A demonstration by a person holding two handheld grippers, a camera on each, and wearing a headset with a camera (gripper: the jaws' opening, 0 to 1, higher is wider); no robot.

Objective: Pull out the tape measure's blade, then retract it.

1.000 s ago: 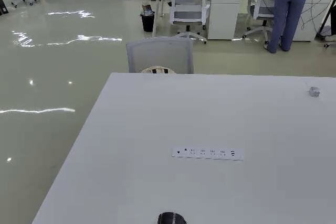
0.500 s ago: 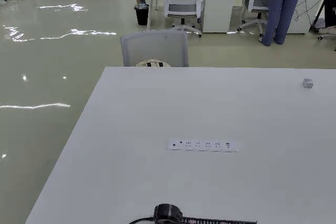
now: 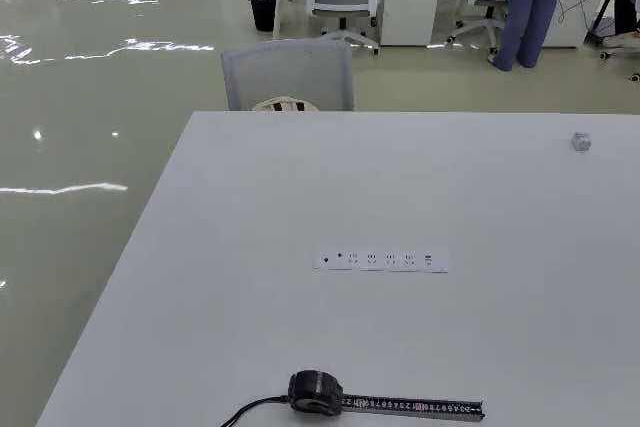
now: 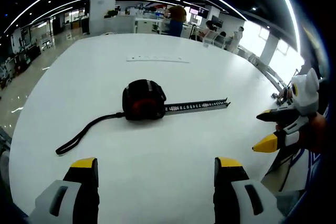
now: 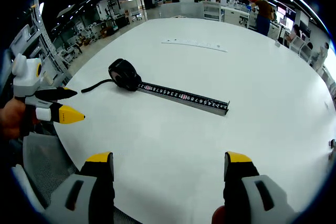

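left gripper [image 4: 156,167] and right gripper [image 5: 168,158] are hovering open, empty. advised: pinning the tape measure [image 4: 143,99] body while clamping the blade [image 5: 181,97] tip squarely, pulling straight.

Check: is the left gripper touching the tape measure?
Apart. The left gripper view shows bare white table between the open left gripper and the tape measure, which lies farther out with its blade extended.

A white table [image 3: 200,277] bears a tape measure [image 3: 316,393], socket strip [image 3: 380,261], small grey object [image 3: 580,141].
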